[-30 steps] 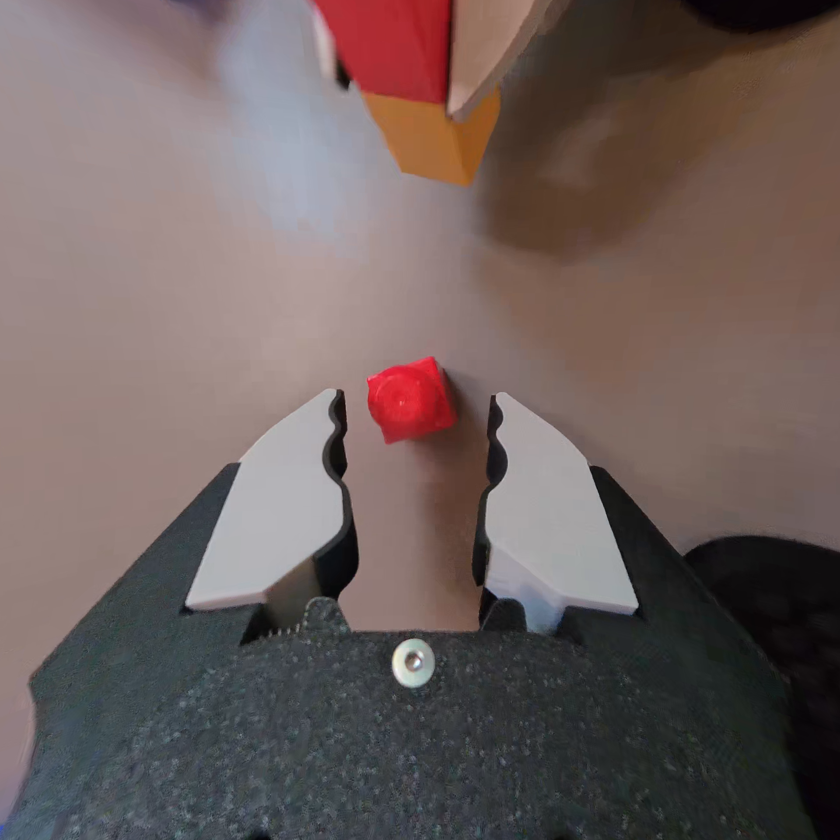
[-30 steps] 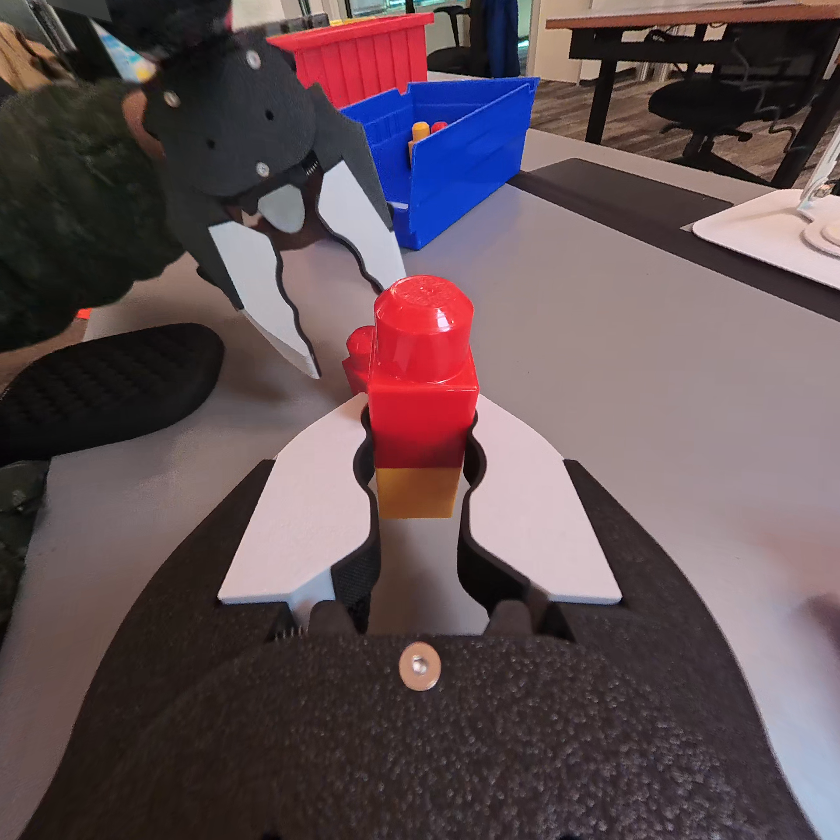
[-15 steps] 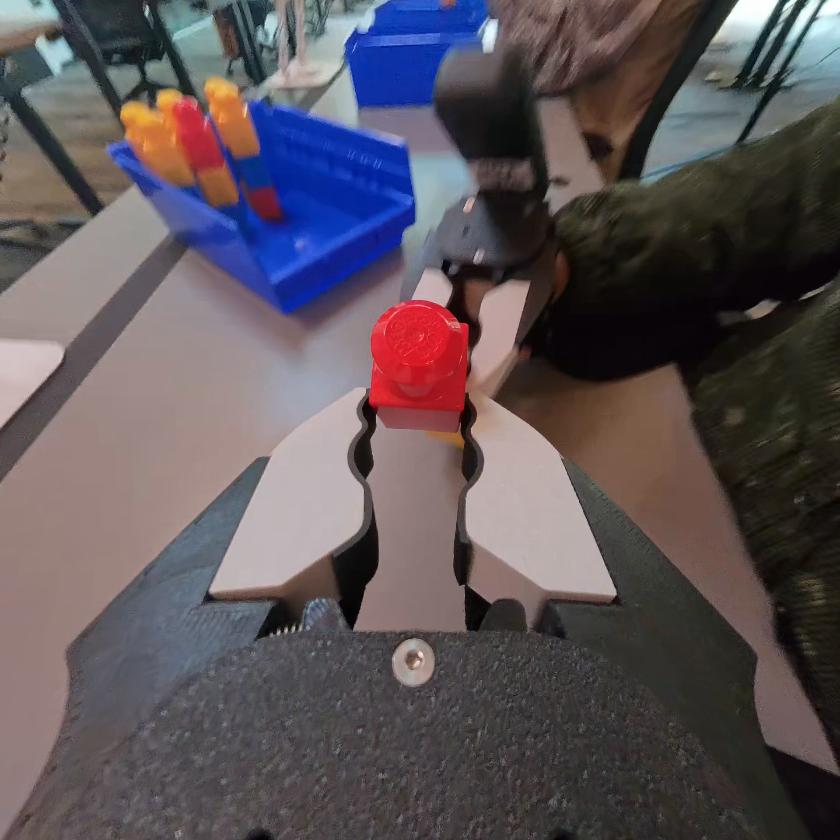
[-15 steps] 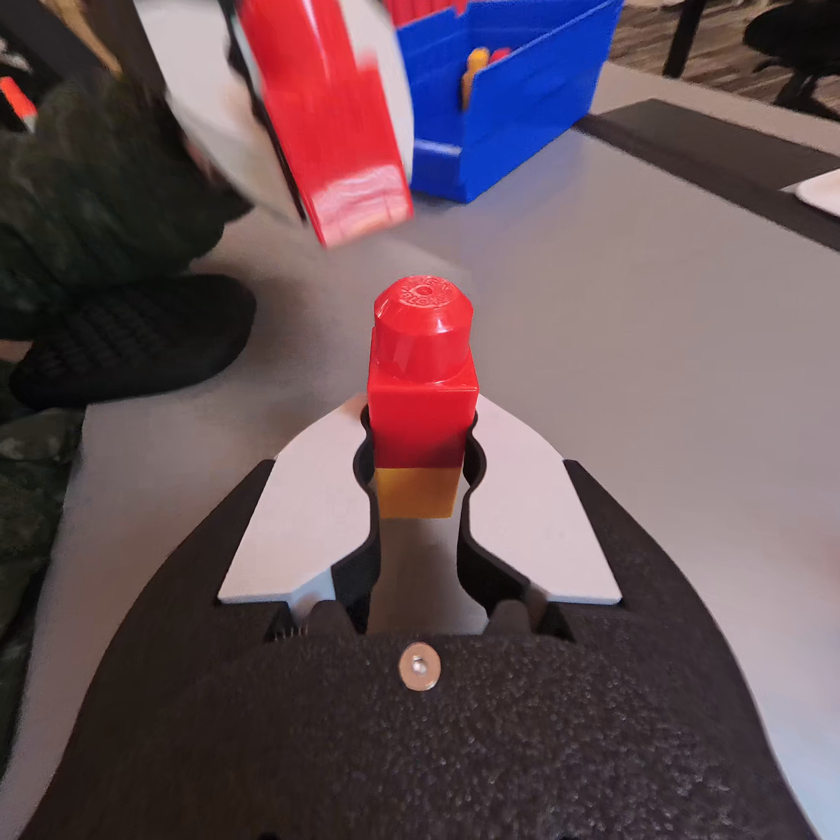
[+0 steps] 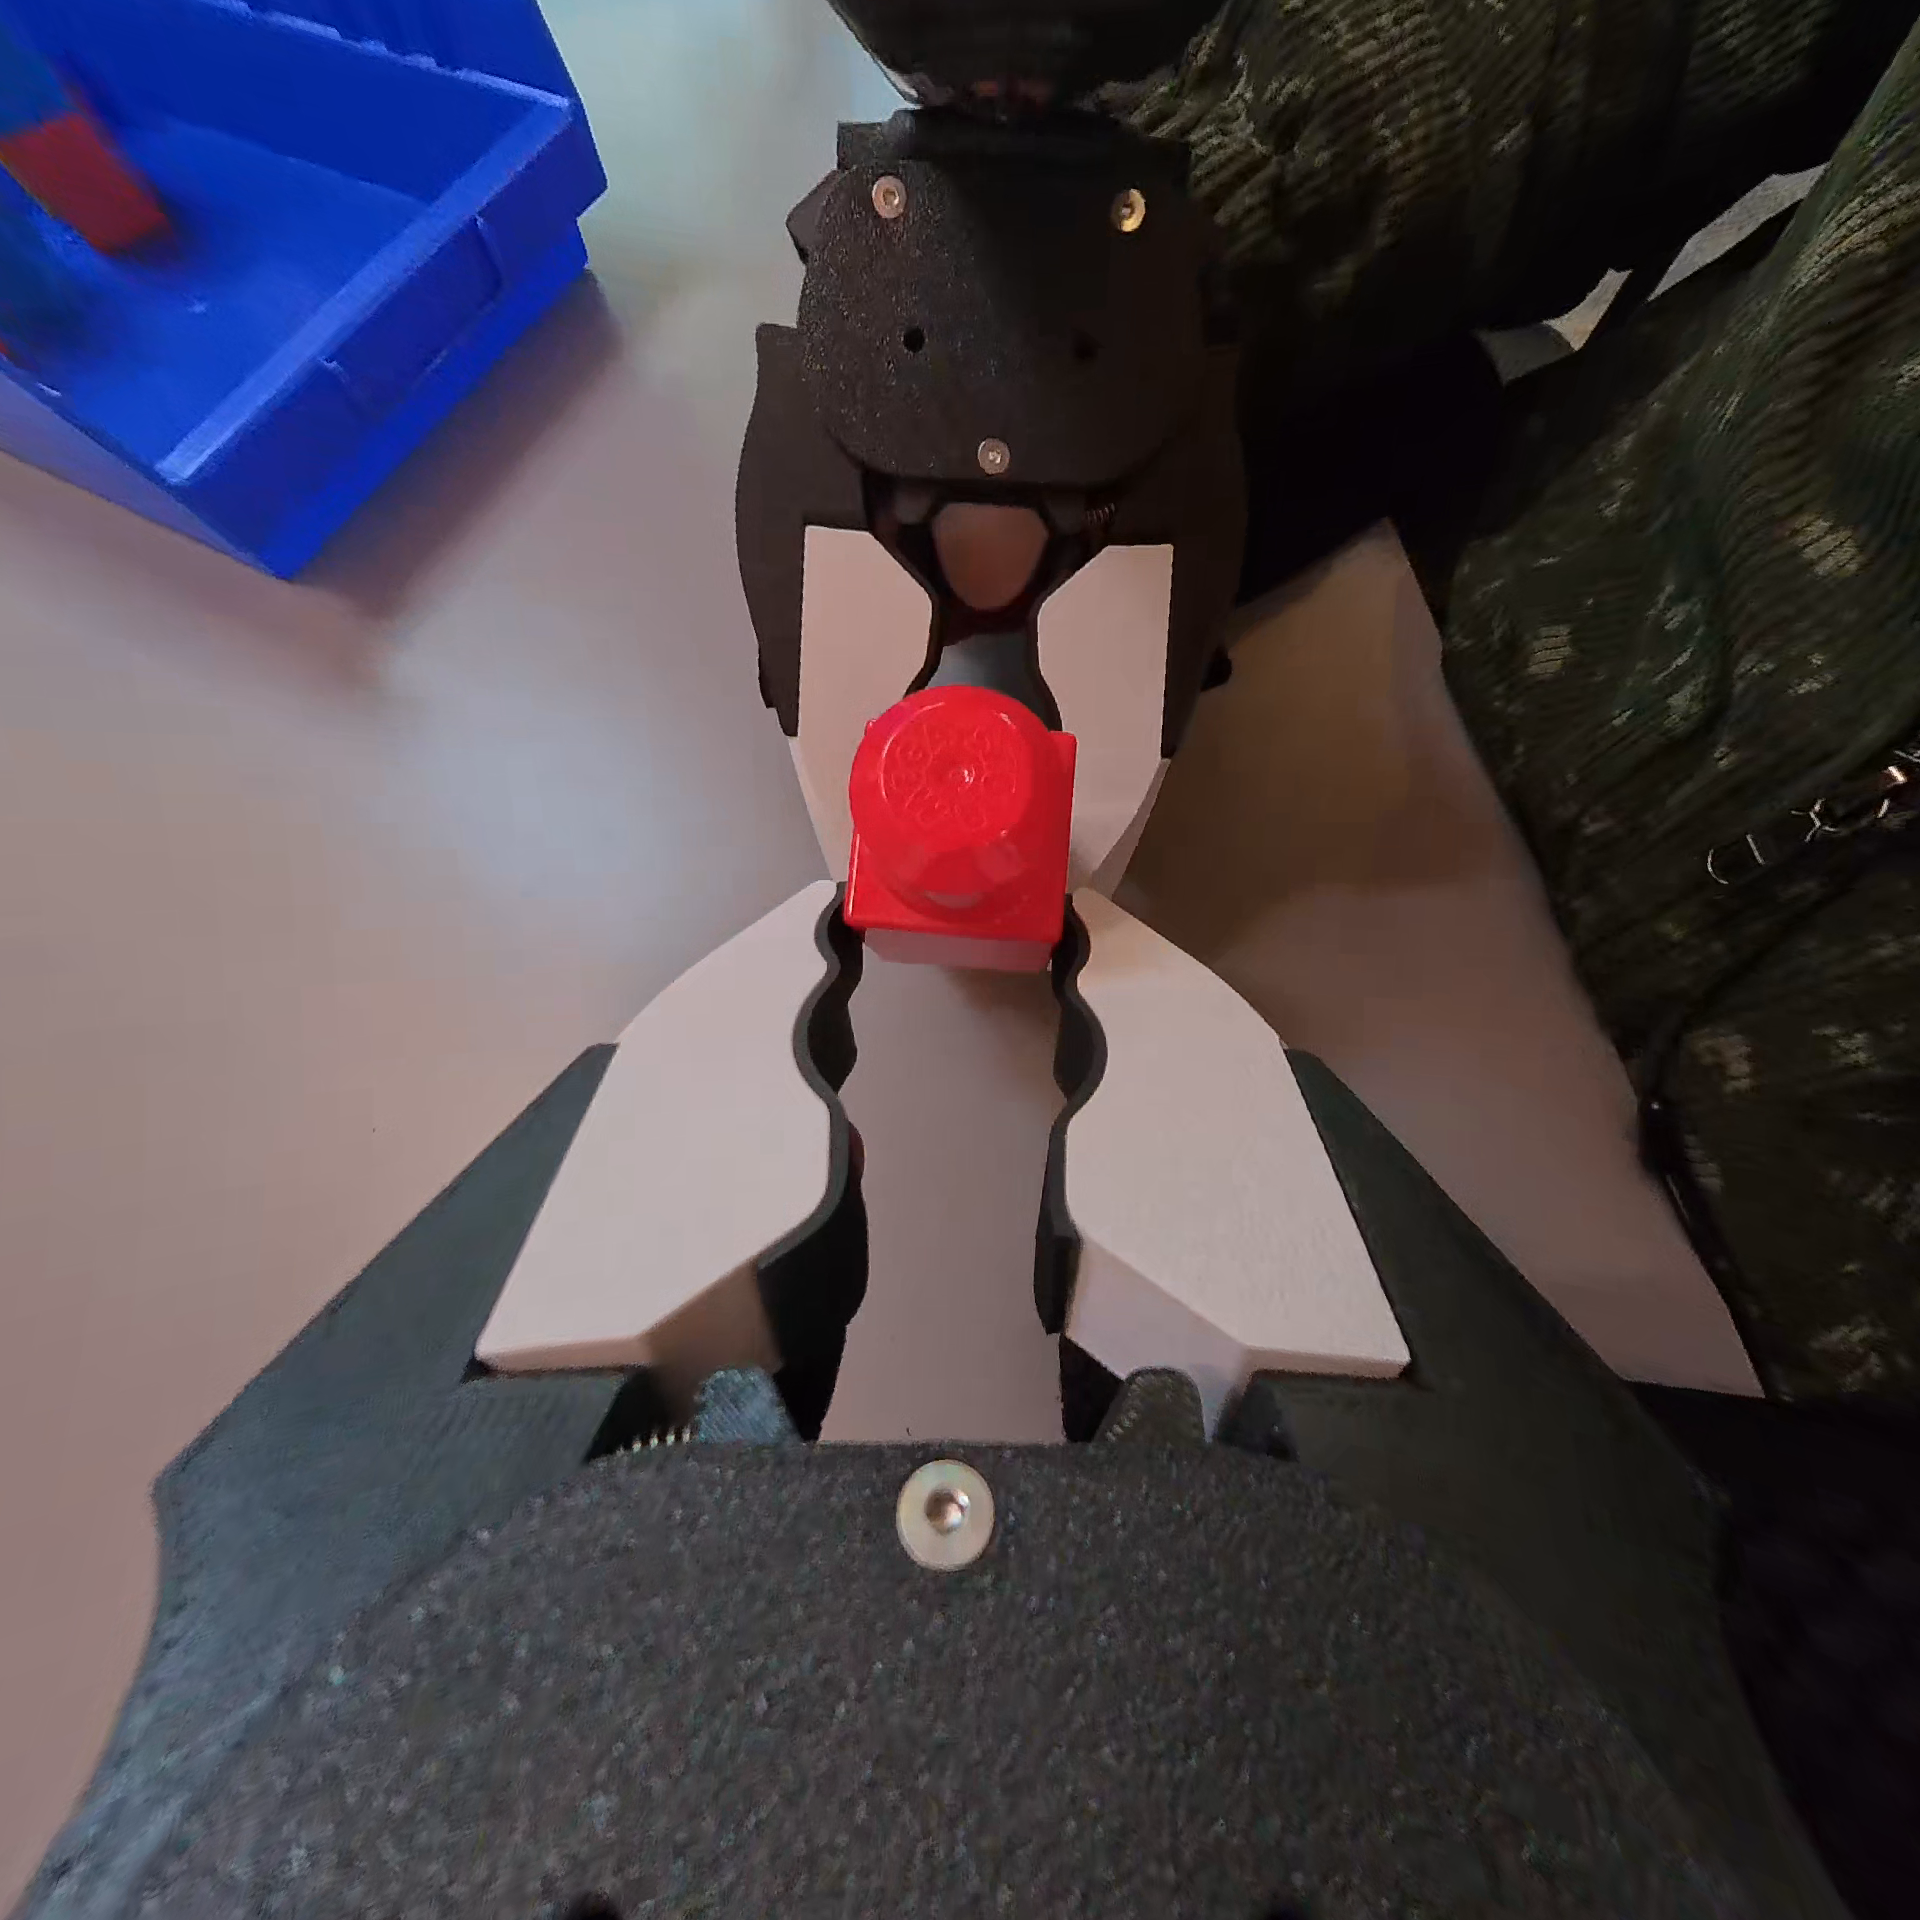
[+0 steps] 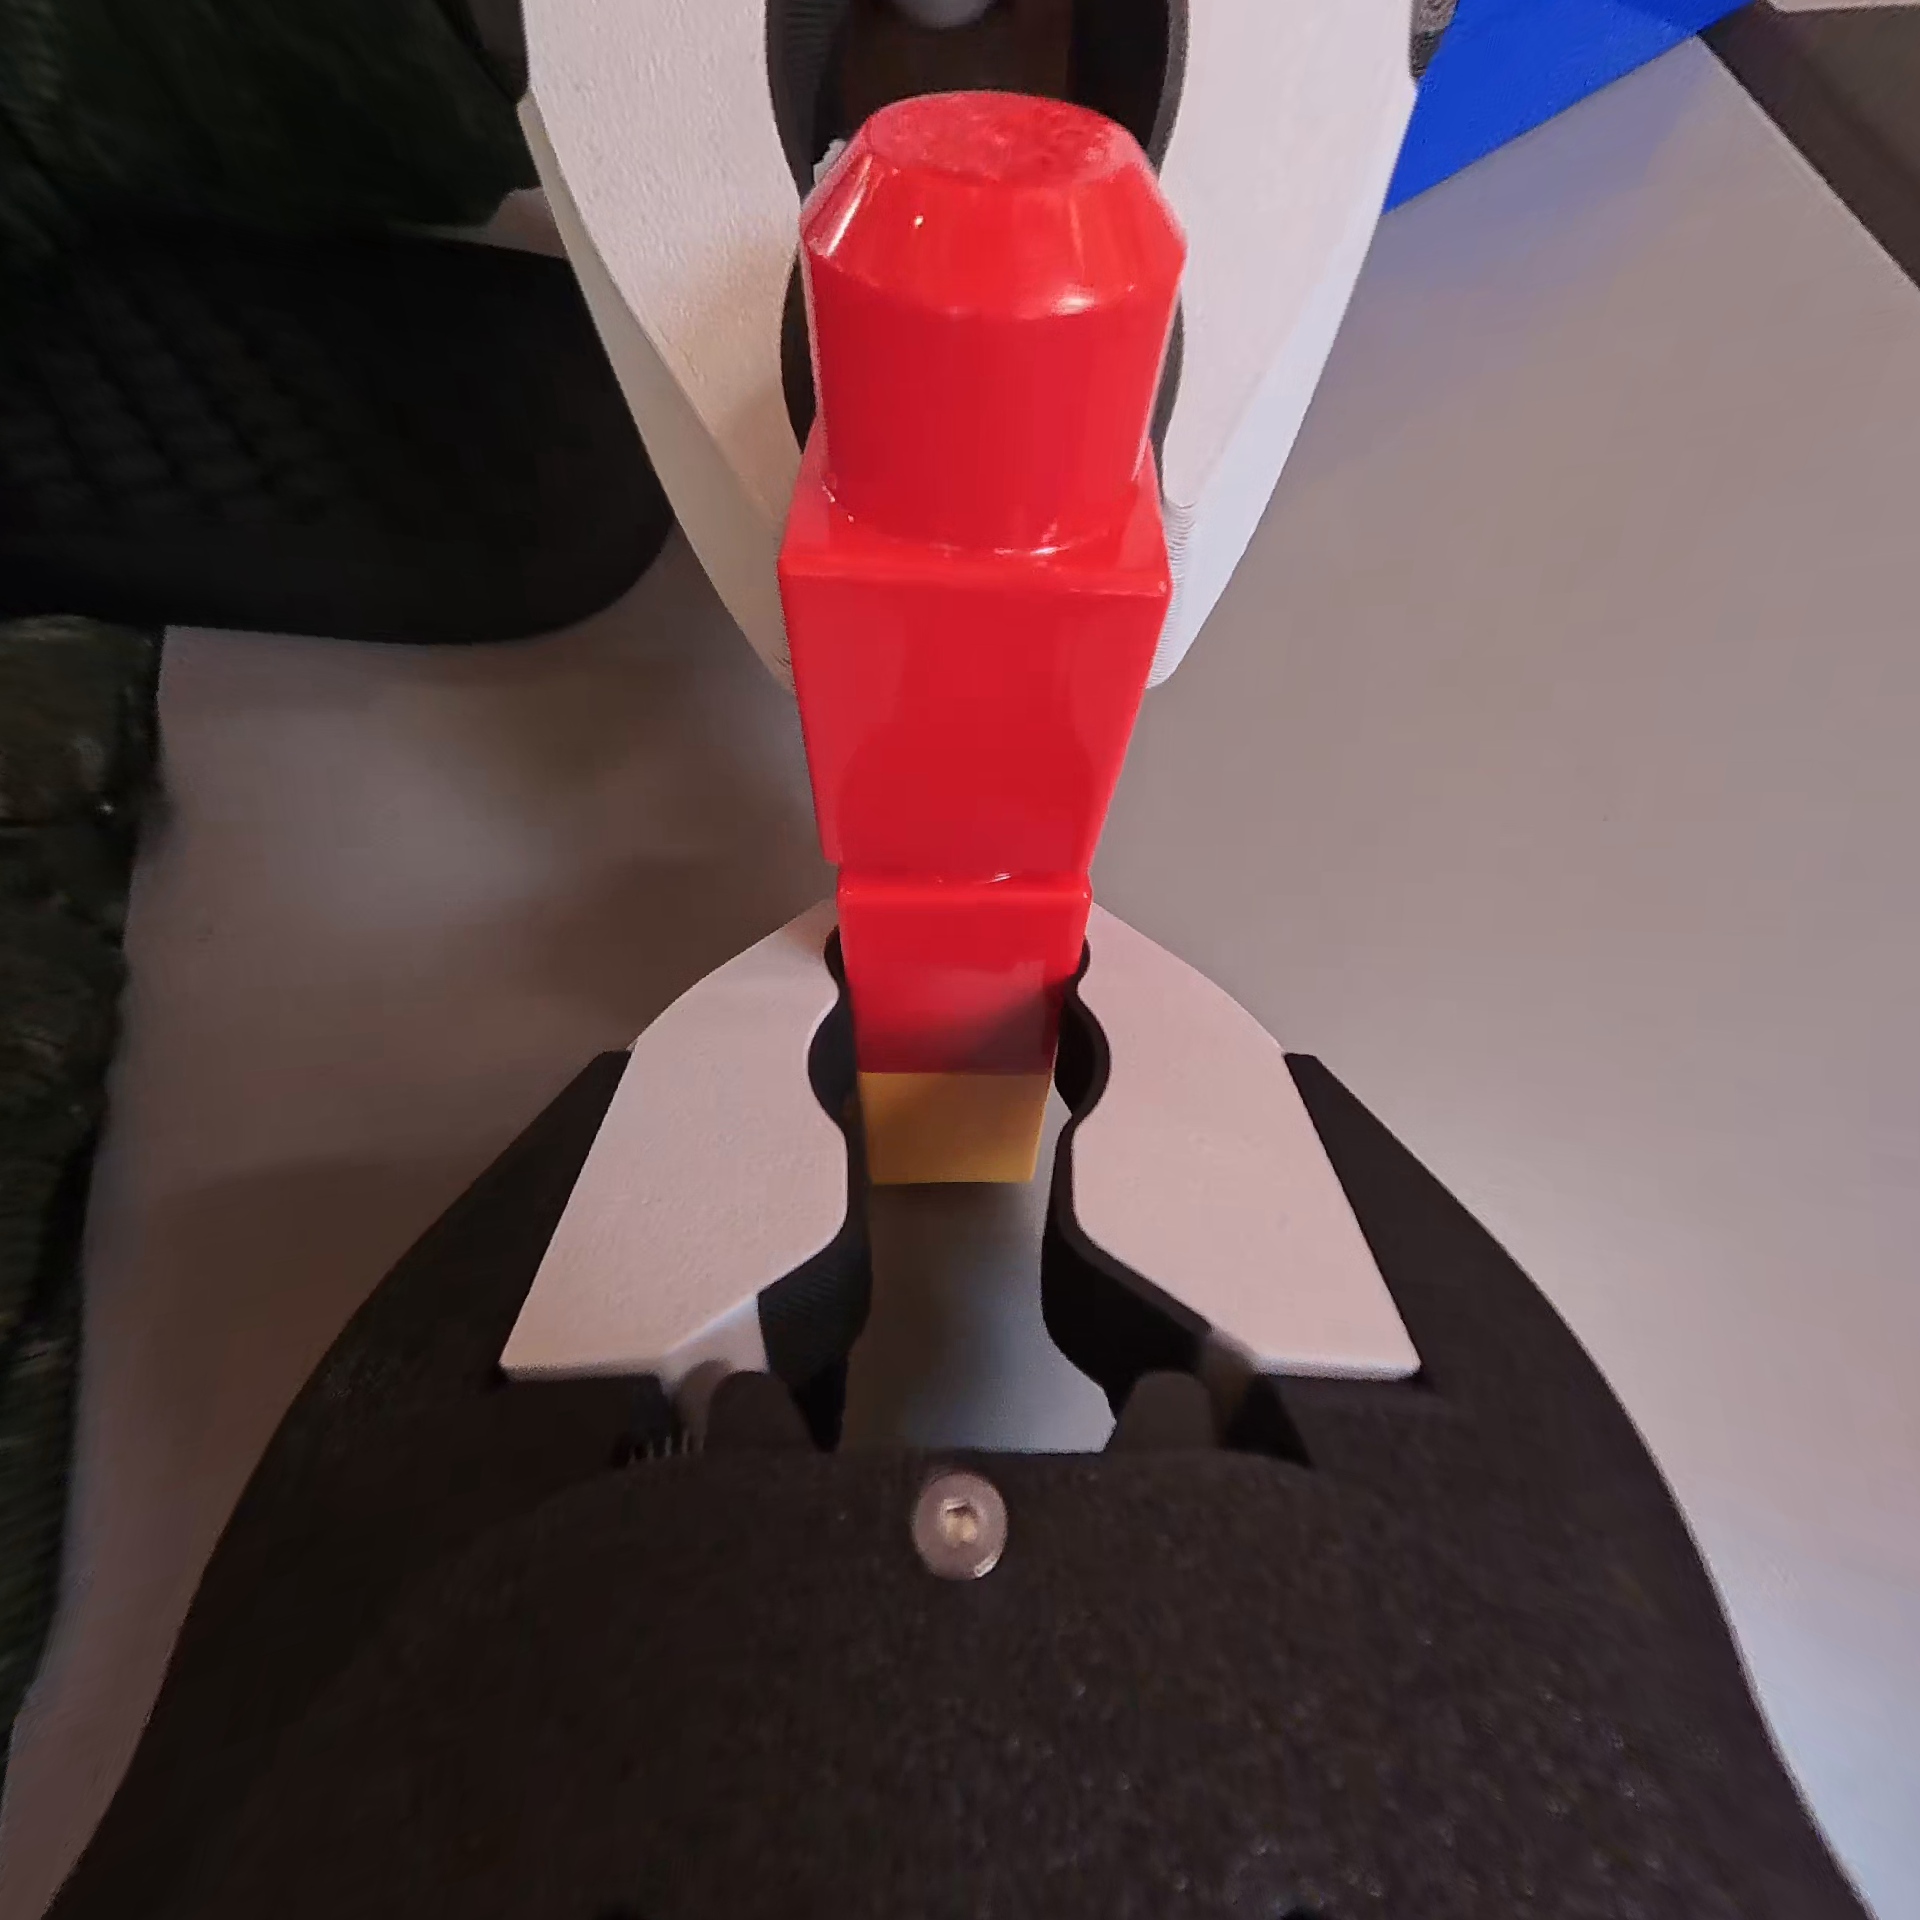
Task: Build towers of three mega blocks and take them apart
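Note:
A tower of three blocks stands between my grippers: an orange block (image 6: 951,1127) at the bottom, a red block (image 6: 961,966) in the middle and a second red block (image 6: 977,623) on top. My right gripper (image 6: 956,961) is shut on the middle red block. My left gripper (image 5: 954,935) is shut on the top red block (image 5: 956,800), holding it down on the stack. The left gripper's white fingers (image 6: 665,343) show behind the top block in the right wrist view. The right gripper's fingers (image 5: 1122,665) face me in the left wrist view.
A blue bin (image 5: 312,312) holding a red block (image 5: 83,187) stands at the left on the grey table (image 5: 312,831); its corner shows in the right wrist view (image 6: 1558,83). A black pad (image 6: 260,416) lies at the left. A person's camouflage sleeve (image 5: 1662,623) is at the right. My right fingertips sit around 5 cm from my left ones.
My left gripper shut on the loose red block on the table, lifted it and set it on top of the red-and-orange stack that my right gripper holds.

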